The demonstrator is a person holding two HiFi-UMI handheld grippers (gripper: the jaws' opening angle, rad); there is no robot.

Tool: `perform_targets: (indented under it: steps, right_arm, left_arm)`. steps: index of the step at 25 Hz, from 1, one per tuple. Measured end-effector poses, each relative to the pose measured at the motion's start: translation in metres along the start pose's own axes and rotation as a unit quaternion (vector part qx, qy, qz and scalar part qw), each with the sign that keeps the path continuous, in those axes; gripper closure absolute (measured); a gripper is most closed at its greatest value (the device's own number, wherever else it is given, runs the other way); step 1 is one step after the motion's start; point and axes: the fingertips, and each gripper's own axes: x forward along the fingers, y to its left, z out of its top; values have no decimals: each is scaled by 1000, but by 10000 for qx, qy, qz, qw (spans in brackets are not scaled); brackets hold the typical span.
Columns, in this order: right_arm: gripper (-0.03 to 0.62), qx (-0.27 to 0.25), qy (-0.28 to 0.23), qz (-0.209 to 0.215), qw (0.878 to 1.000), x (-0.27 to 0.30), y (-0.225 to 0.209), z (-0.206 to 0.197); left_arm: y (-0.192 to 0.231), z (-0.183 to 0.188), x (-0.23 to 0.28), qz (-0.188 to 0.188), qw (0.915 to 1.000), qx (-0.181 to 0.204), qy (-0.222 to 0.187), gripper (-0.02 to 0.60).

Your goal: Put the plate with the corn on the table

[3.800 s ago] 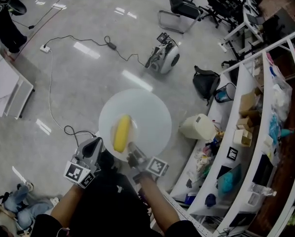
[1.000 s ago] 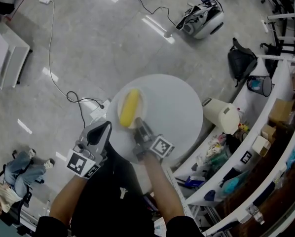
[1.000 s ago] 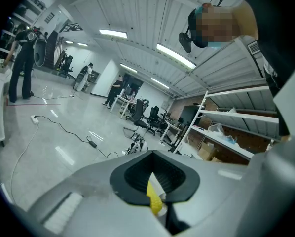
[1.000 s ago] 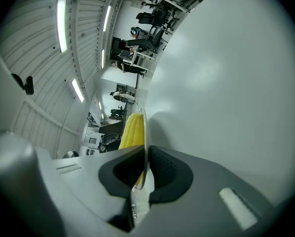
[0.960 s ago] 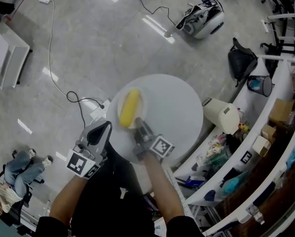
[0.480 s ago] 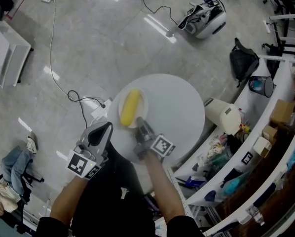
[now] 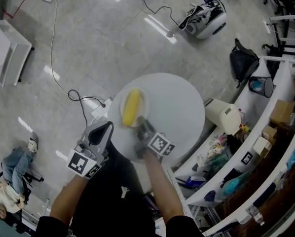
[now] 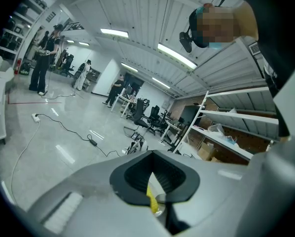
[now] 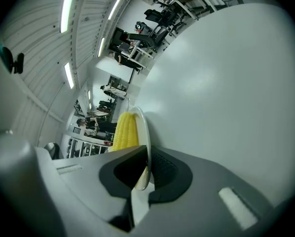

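Head view, looking steeply down. A round white surface (image 7: 179, 107) stands on a grey floor (image 7: 88, 43), with shelving (image 7: 273, 132) along the right edge of the scene.

The plate (image 7: 143, 100) sits on the left part of the surface, close to its left rim. It looks to be lying flat there, though no view confirms contact. The corn (image 7: 131, 106) lies lengthwise on the plate and covers most of it.

The right hand-held gripper (image 7: 141, 125) reaches in from the near side. In the right gripper view the near rim of the plate stands between its two jaws. The pads bear on the rim from both sides while the jaws are closing. The corn shows just beyond the jaw tips in that view.

The left hand-held gripper (image 7: 104, 128) is just off the near-left edge of the surface, beside the right one and apart from the plate. In the left gripper view its jaws are drawn together at the tips with nothing between them. A strip of corn and white surface shows through the narrow slit.

Far on the floor lie a black cable (image 7: 63, 90) and a white wheeled device (image 7: 204, 21). A black bag (image 7: 242, 58) is at far right.
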Motion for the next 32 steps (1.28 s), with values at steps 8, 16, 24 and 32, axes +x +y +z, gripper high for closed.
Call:
perform_targets:
  steps: [8, 16, 24, 32]
  right_arm:
    - [536, -219, 125, -249, 9994, 2, -2, -4]
    - [503, -584, 283, -619, 9960, -6, -7, -2]
    - [494, -977, 367, -1083, 9886, -15, -20, 1]
    - [479, -1300, 242, -1357, 9819, -21, -17, 7]
  left_arm:
    - [-5, -3, -1, -51, 10000, -2, -5, 577]
    - [-10, -2, -6, -51, 9999, 71, -59, 577]
    - [-13, 0, -7, -59, 9999, 72, -79, 577]
    - [-14, 2, -6, -28, 10000, 0, -79, 577]
